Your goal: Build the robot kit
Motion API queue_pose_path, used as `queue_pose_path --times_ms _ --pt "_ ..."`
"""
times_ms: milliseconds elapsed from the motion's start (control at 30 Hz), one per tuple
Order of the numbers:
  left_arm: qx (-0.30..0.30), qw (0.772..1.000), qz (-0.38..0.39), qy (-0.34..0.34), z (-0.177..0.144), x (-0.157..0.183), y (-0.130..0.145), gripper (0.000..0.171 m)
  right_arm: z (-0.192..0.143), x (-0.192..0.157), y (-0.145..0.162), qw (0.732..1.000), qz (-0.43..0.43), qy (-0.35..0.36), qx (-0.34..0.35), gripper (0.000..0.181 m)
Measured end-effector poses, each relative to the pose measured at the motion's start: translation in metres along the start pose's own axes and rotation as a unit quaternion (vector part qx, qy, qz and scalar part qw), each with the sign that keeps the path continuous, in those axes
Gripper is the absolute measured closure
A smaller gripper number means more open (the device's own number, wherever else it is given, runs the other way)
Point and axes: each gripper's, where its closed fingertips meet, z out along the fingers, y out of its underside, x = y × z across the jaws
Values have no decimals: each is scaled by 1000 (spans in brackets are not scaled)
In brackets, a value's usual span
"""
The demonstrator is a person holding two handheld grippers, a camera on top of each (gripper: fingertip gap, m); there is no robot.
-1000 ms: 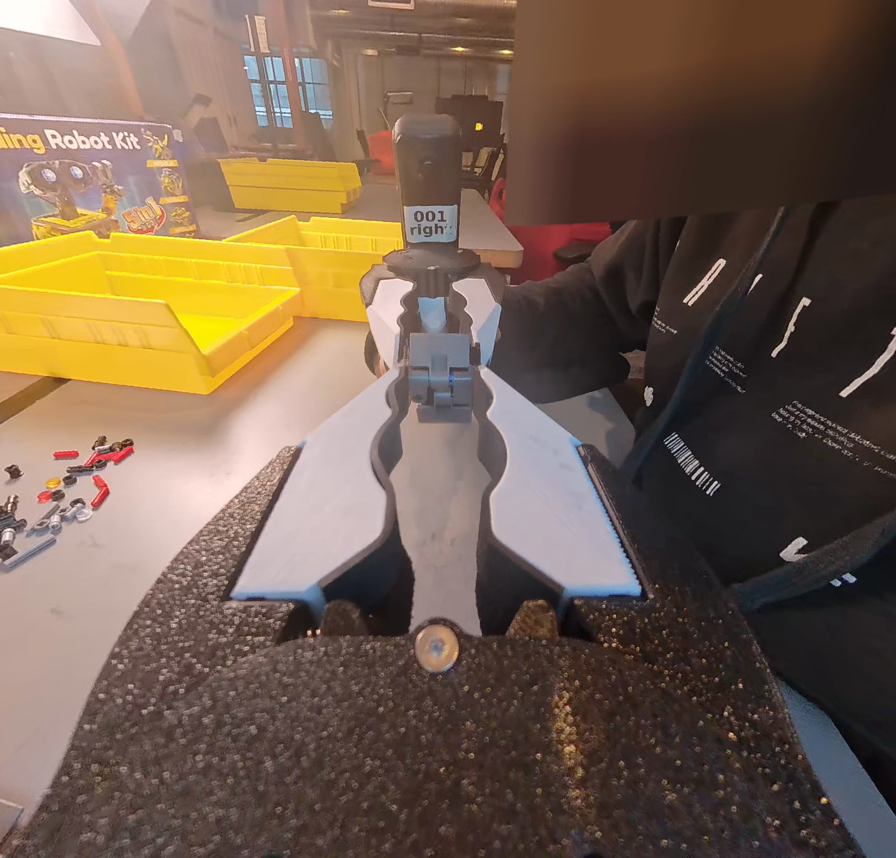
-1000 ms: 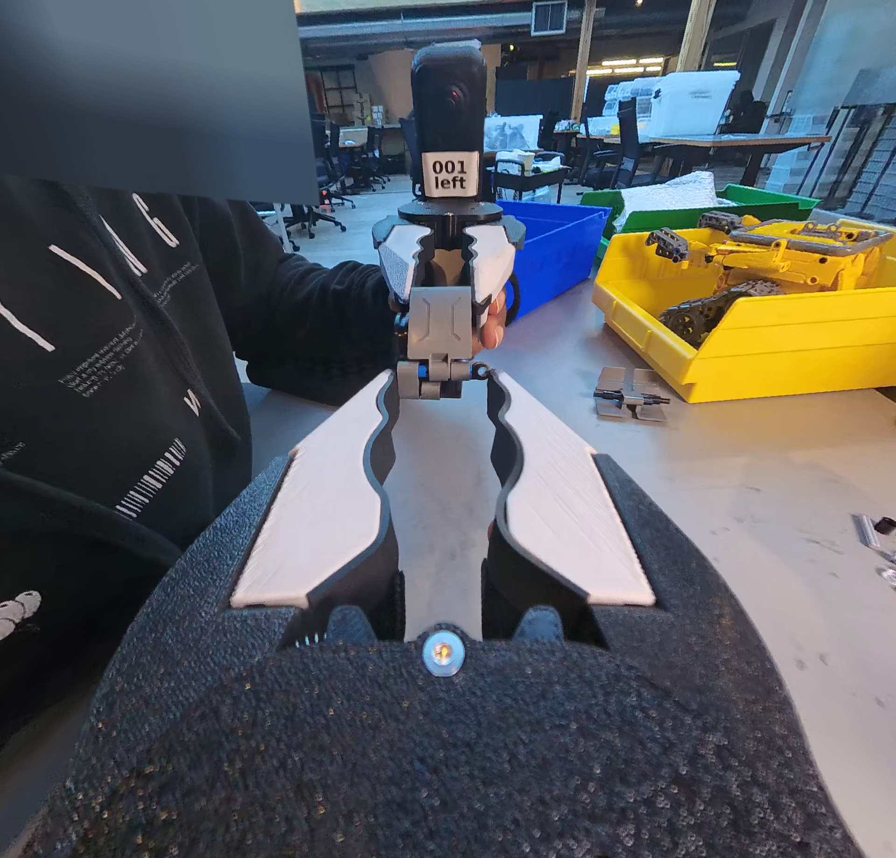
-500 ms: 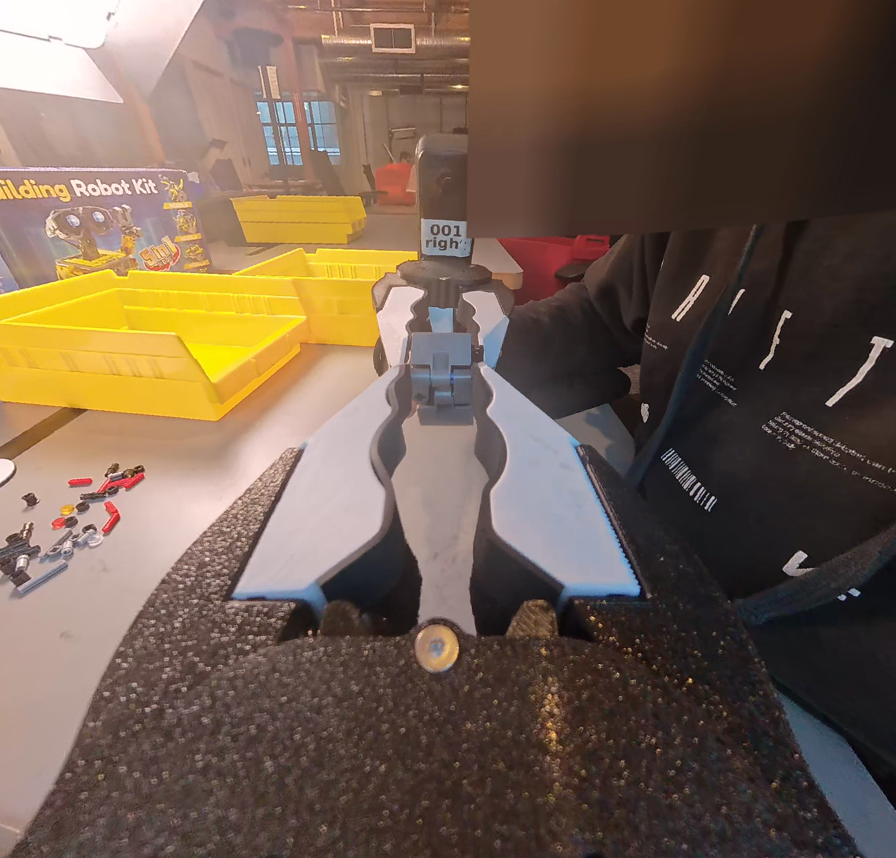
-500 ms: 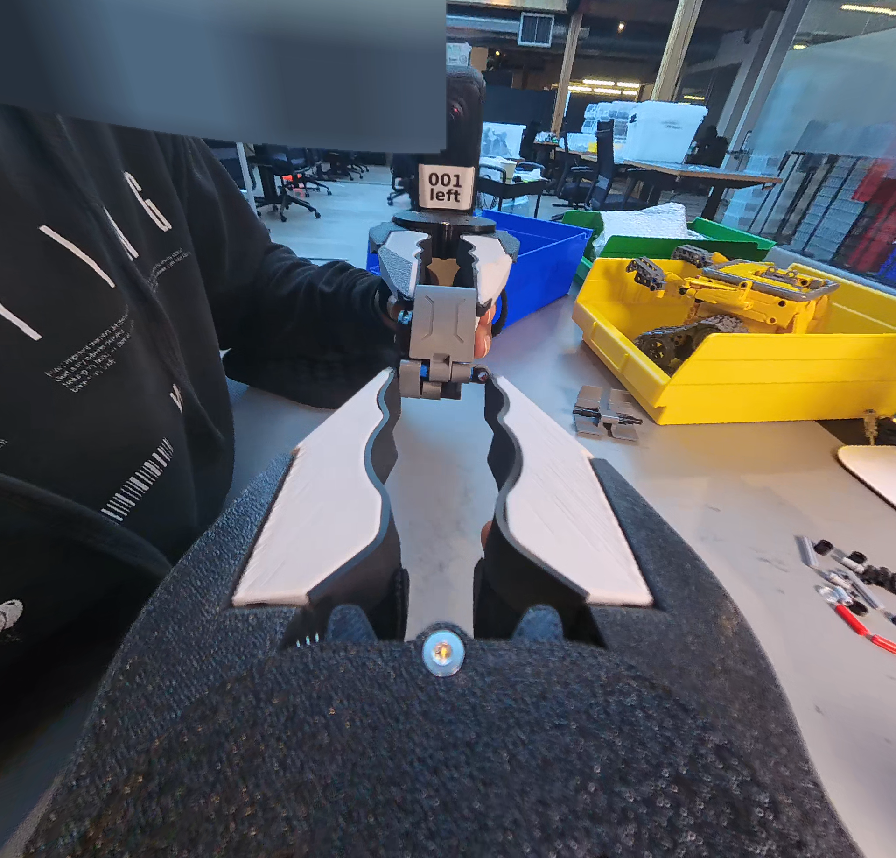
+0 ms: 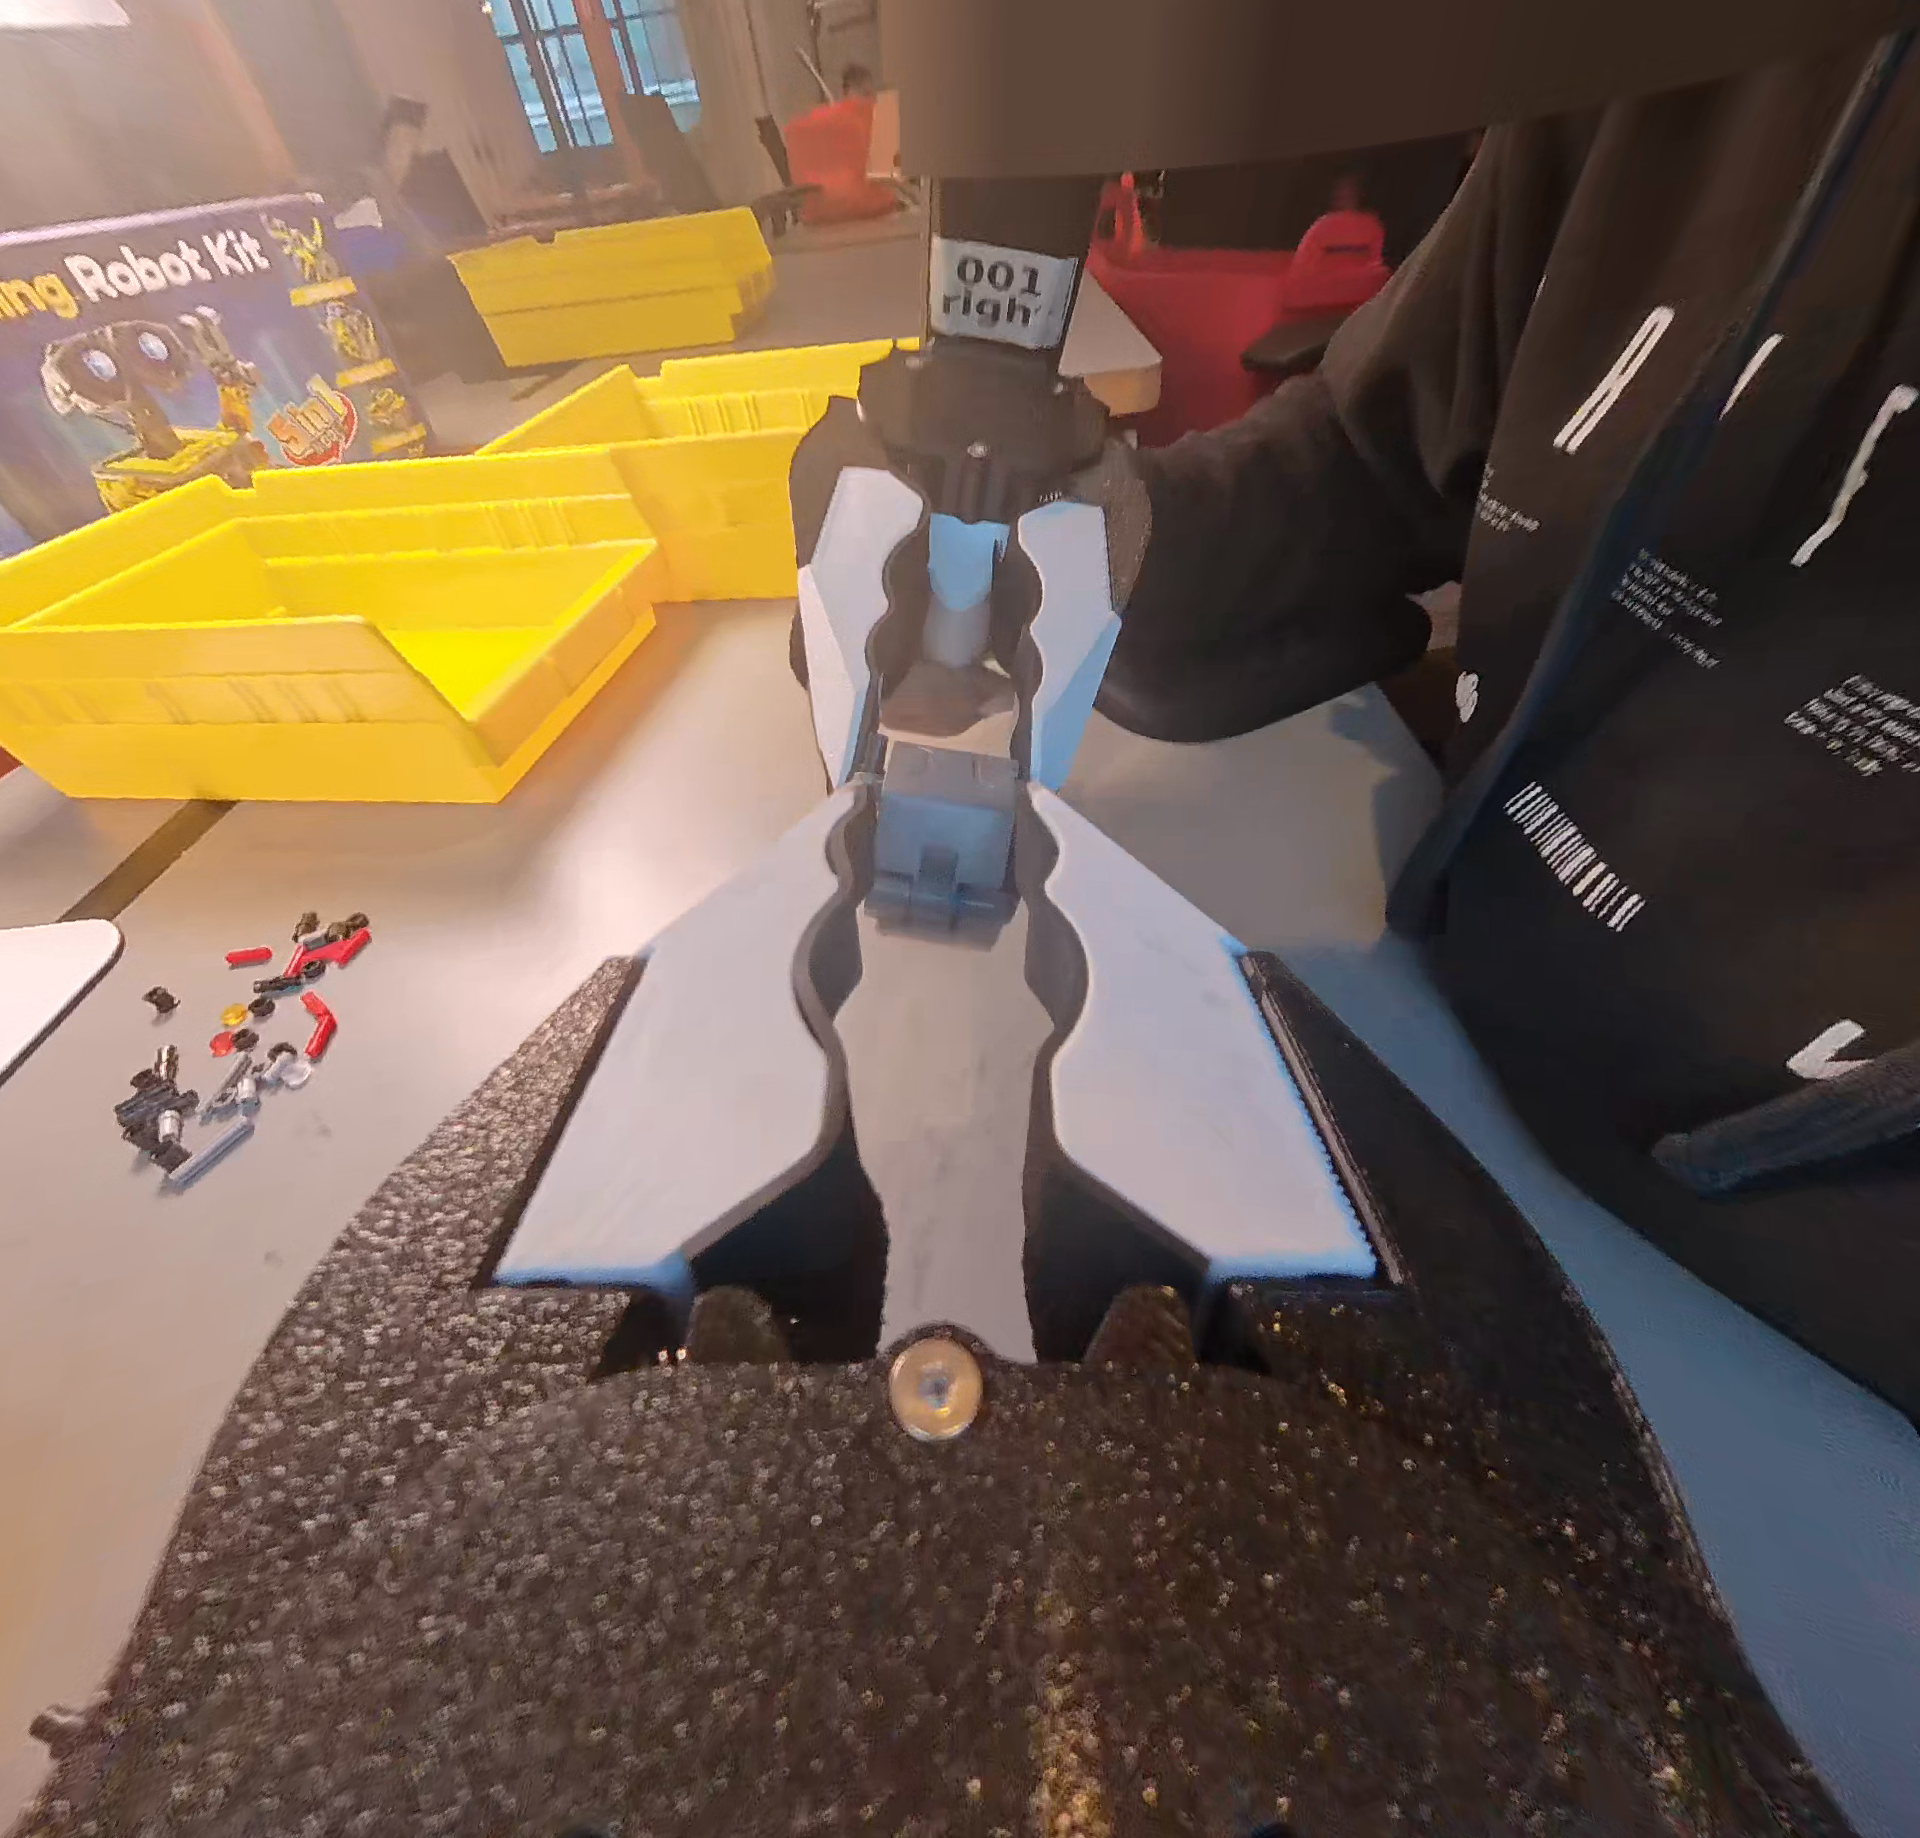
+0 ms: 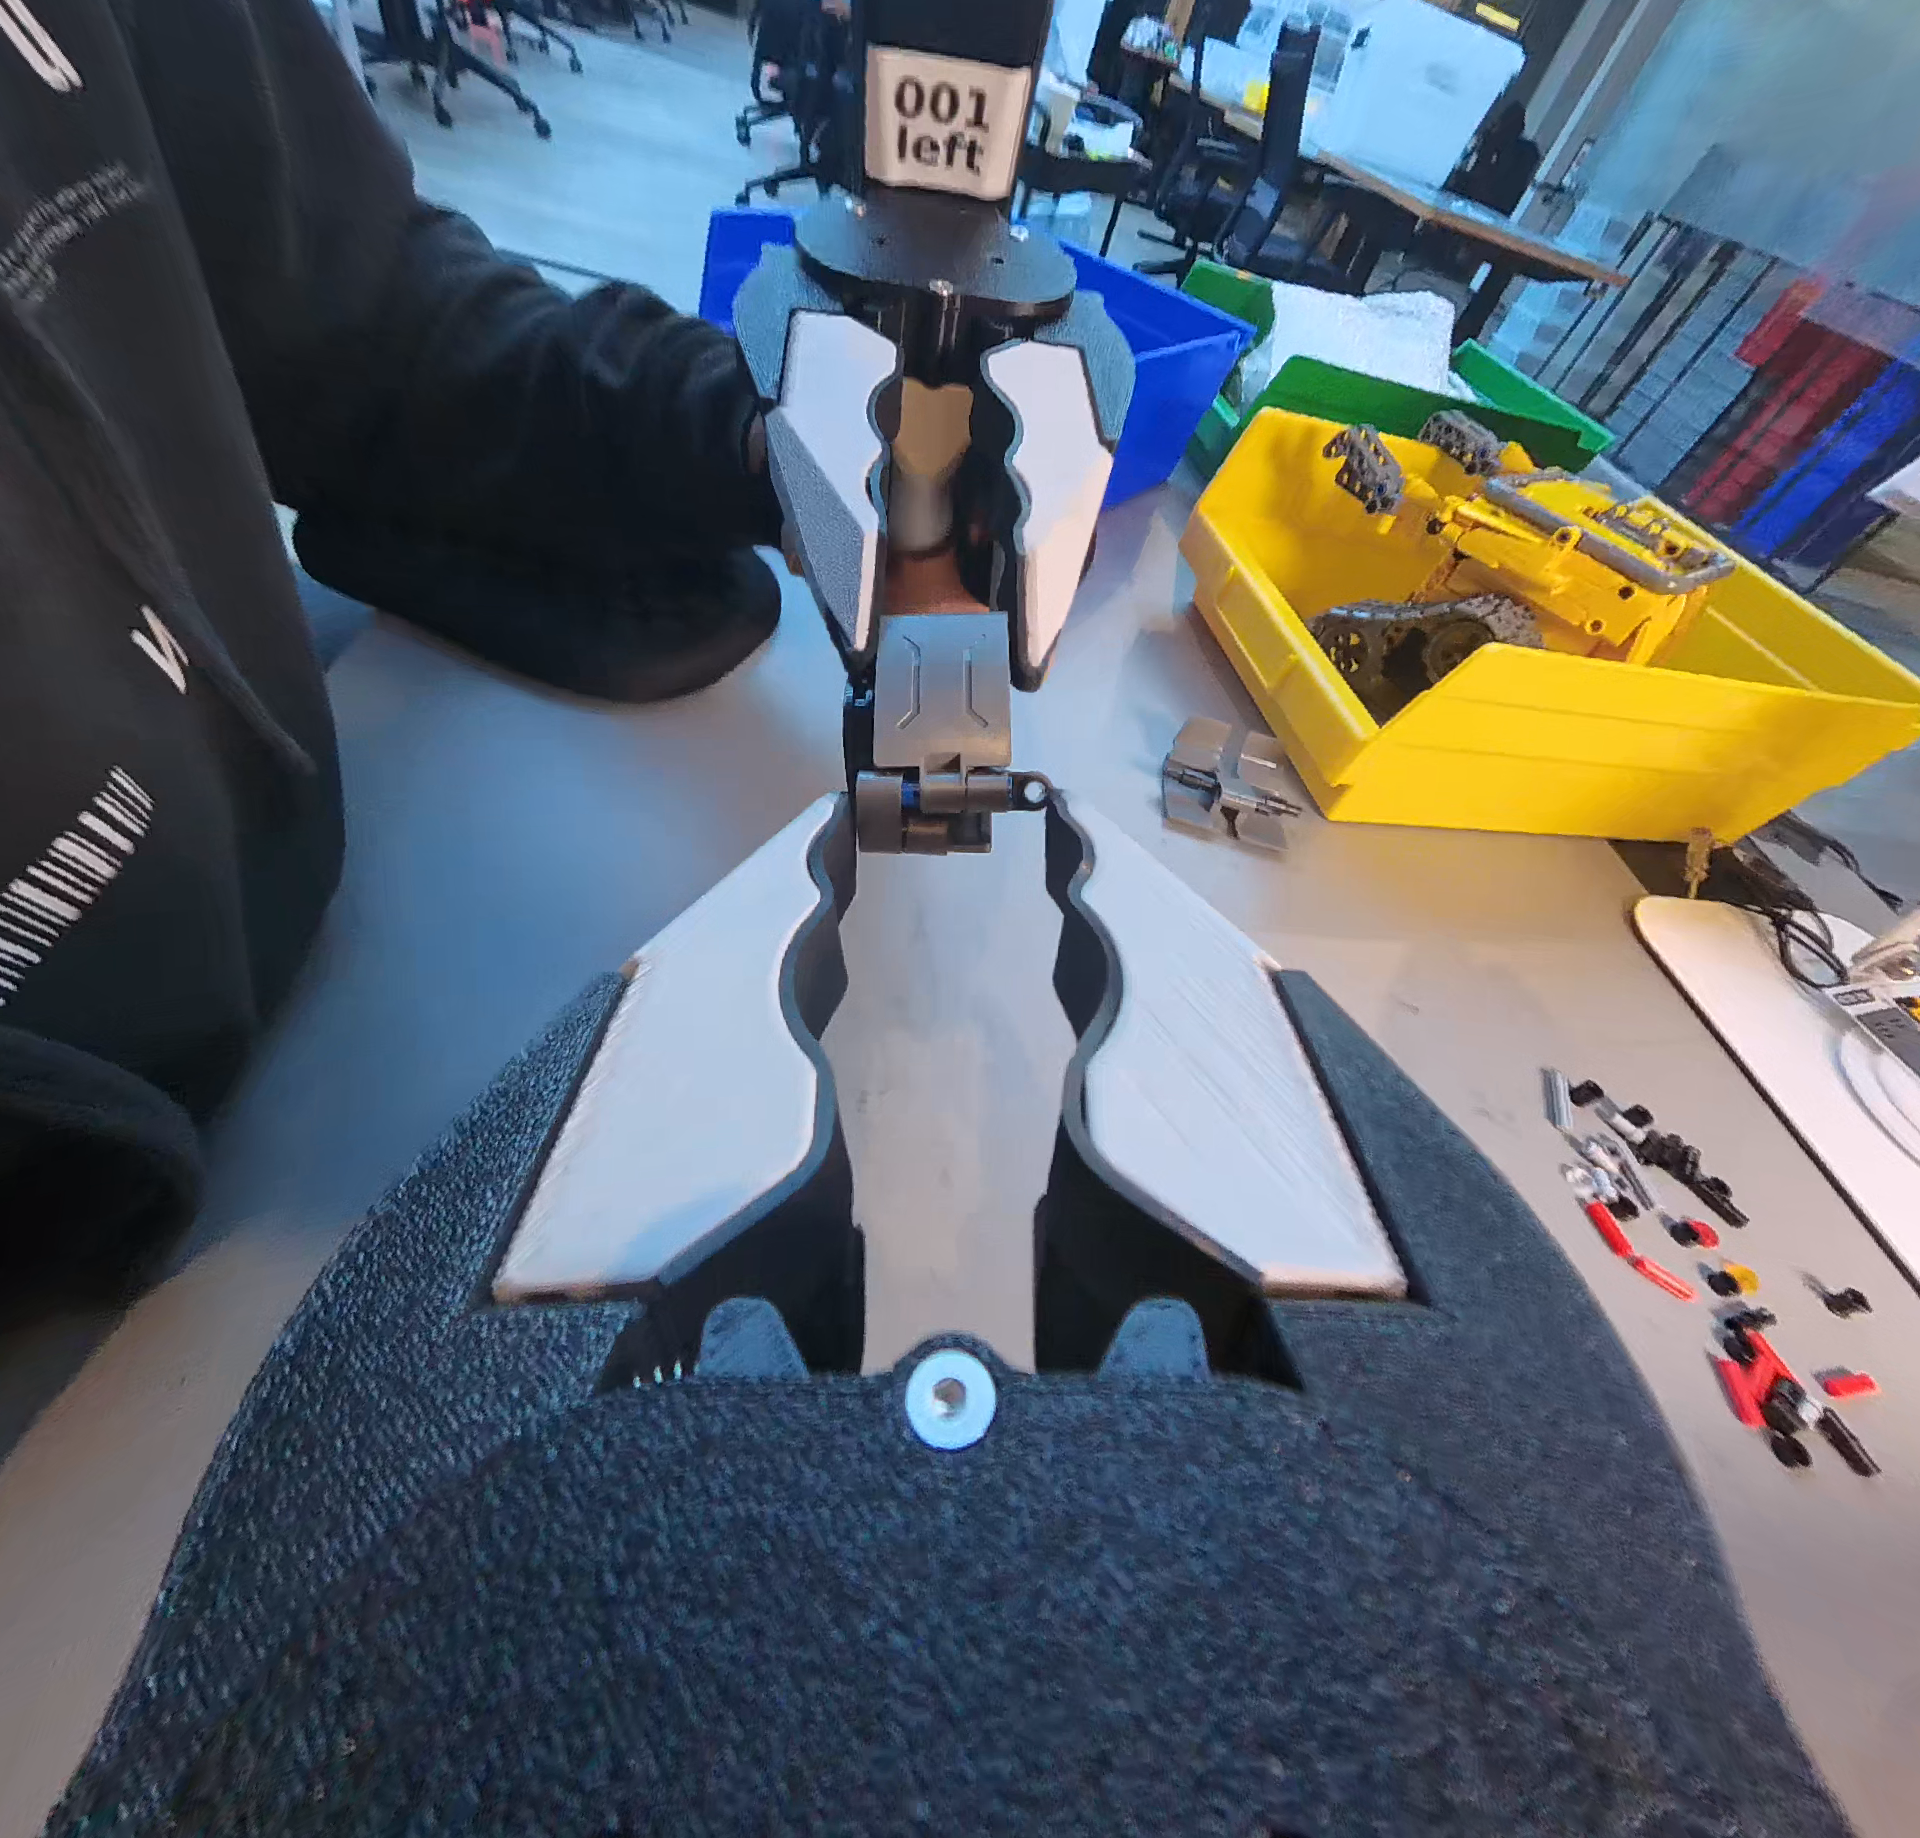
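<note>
A small grey building-block assembly (image 5: 940, 843) with a hinged end is held in the air between my two grippers, which face each other tip to tip. My left gripper (image 5: 943, 806) is shut on one end of it. My right gripper (image 6: 943, 806) has its tips closed against the other, pinned end (image 6: 940, 801). In the right wrist view the left gripper (image 6: 940, 666) stands steeply above the grey plate (image 6: 940, 708). In the left wrist view the right gripper (image 5: 940, 775) does the same. A person in a black sweater holds both.
Left wrist view: empty yellow bins (image 5: 312, 645), a printed kit box (image 5: 177, 354), and small red and black parts (image 5: 239, 1030) on the grey table. Right wrist view: a yellow bin (image 6: 1558, 749) with a tracked model (image 6: 1507, 562), a loose grey part (image 6: 1226, 801), a blue bin (image 6: 1164, 365), and more small parts (image 6: 1714, 1269). My two grippers' fingertips are within a few centimetres of each other.
Both grippers tilted downward and each now looms closer and steeper in the other's view. The grey assembly stays between both pairs of tips. More of the table shows.
</note>
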Motion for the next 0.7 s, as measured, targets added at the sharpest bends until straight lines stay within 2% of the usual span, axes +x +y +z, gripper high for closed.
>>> queue_pose_path --times_ms 133,200,300,467,700 --pt "49 999 -12 -1 -4 -1 -13 147 -7 1 -13 997 41 -12 57 145" --pt "66 998 -21 -5 -7 -5 -17 147 -10 4 -12 996 59 -17 62 145" --pt "67 997 -27 -9 -7 -7 -14 147 -12 -1 -19 992 79 -37 88 164" --pt "90 995 -35 -2 -8 -6 -19 147 -11 -1 -23 992 81 -31 96 165" --pt "91 995 -36 -1 -7 -6 -17 147 -11 1 -19 993 74 -25 85 159"
